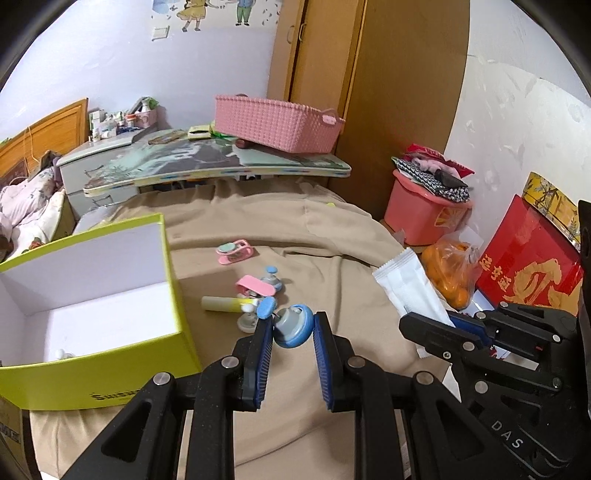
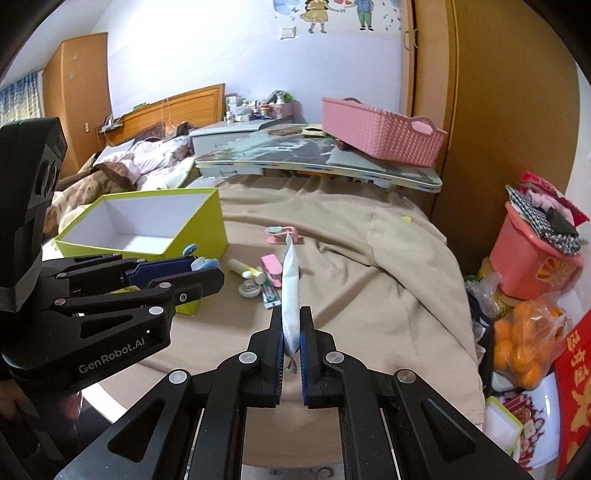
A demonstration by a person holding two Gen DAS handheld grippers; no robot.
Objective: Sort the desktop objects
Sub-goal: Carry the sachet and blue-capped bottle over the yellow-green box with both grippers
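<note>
Left wrist: one blue suction cup (image 1: 293, 326), two pink clips (image 1: 235, 252).

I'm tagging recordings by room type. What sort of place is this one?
Most likely a bedroom at home. A bed with a wooden headboard and rumpled bedding stands at the back, a wooden wardrobe is against the wall, and cartoon wall stickers decorate it.
</note>
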